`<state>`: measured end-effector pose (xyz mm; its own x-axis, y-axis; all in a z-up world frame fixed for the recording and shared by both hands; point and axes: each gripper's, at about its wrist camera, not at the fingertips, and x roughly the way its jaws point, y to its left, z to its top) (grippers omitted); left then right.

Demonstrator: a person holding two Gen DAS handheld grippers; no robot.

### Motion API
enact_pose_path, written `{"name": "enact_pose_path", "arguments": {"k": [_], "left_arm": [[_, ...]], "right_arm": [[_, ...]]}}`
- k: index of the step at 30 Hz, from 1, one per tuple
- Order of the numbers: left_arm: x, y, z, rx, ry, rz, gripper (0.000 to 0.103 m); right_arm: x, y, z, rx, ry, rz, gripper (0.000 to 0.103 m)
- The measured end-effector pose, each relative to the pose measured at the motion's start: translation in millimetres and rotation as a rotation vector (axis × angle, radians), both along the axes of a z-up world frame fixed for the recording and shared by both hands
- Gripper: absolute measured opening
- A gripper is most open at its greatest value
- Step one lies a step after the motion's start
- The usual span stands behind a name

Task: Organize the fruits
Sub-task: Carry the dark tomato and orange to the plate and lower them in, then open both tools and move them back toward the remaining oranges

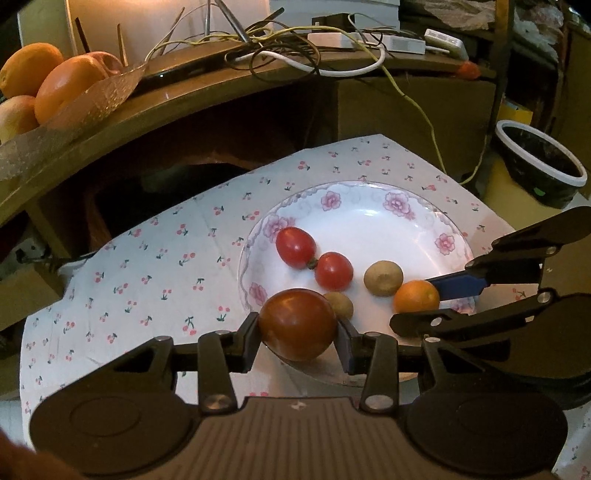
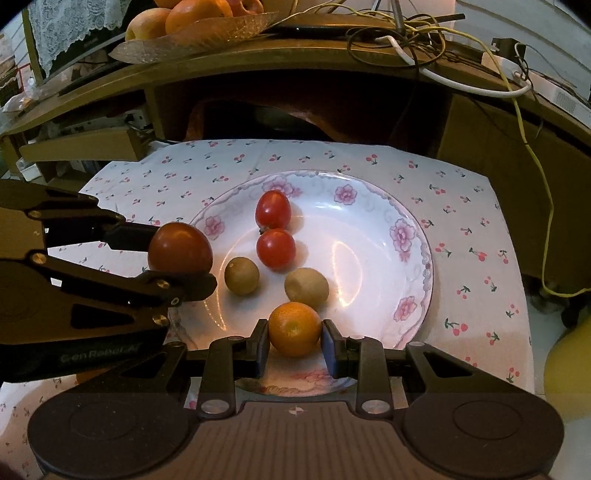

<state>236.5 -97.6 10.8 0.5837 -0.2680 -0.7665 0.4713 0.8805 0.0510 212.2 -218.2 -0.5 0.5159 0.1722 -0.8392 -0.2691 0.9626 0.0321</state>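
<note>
A white flowered plate [image 1: 388, 221] [image 2: 369, 221] lies on a cherry-print cloth. It holds two red tomatoes [image 1: 296, 246] [image 2: 273, 209], two brown-green kiwis [image 1: 383, 277] [image 2: 306, 284] and a small orange [image 1: 416, 296] [image 2: 294, 328]. My left gripper [image 1: 297, 338] [image 2: 181, 254] is shut on a dark red tomato [image 1: 297, 324] [image 2: 180, 246] over the plate's left rim. My right gripper [image 2: 294, 349] [image 1: 424, 301] has its pads against both sides of the small orange at the plate's near edge.
A wooden shelf [image 1: 184, 103] behind the cloth carries a glass bowl [image 2: 207, 35] of oranges and apples, and a tangle of cables [image 1: 288, 44]. A dark bin with a white rim [image 1: 539, 162] stands at the right. A yellow object [image 2: 569, 373] sits beside the table.
</note>
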Motion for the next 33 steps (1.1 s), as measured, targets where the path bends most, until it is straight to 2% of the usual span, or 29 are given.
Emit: {"name": "enact_pose_path", "arguments": {"k": [10,20,33], "left_arm": [[3.1,-1.2,-0.7,0.007,-0.005,0.027,0.051],[0.8,4.5,7.3,-0.018,-0.022,0.046,0.054],[-9.8,12.0,19.0,-0.028,-0.038,0.039,0.056]], "right_arm": [[0.0,-1.0,0.5,0.001,-0.007,-0.005,0.032],[0.6,-4.6,4.5,0.008,-0.035,-0.032,0.040],[-1.7,-11.6,17.1,0.028,-0.083,-0.061,0.040]]}}
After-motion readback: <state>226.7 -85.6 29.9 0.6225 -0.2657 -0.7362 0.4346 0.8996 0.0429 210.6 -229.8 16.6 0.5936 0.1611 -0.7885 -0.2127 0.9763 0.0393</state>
